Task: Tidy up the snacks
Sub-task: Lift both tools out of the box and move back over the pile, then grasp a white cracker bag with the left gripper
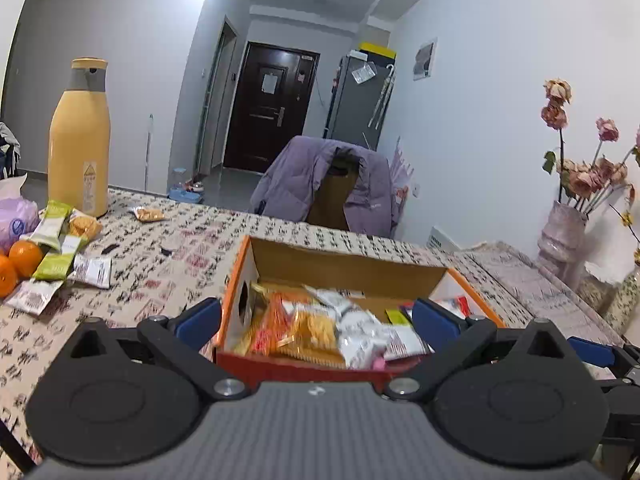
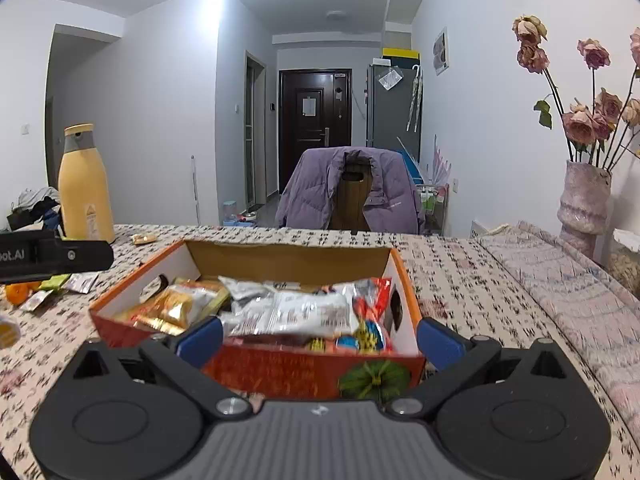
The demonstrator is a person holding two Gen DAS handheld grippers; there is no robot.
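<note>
On a patterned surface in an apartment dining area, loose snack packets lie scattered at far left beside two oranges and a tall yellow bottle, well apart from the orange cardboard box at centre. One more small packet sits alone near the bottle. From the left wrist view, the open-topped box holds a jumble of wrapped snacks: orange and yellow cracker packs toward its left side, white and silver pouches in the middle, a red-edged wrapper at right. The left gripper hovers at the box's near wall with its blue-padded fingers spread wide, one outside the left wall and one over the right half; they hold nothing. From the right wrist view, the same box shows gold foil packs at left, a long white pouch across the middle, and red and blue wrappers at right, with a green pumpkin printed on its near wall. The right gripper likewise hangs at the near wall, its fingers parted wide and empty; whether either touches the cardboard cannot be told. At far right stands a pink vase of dried roses, and beyond the surface a purple jacket drapes over a chair
</note>
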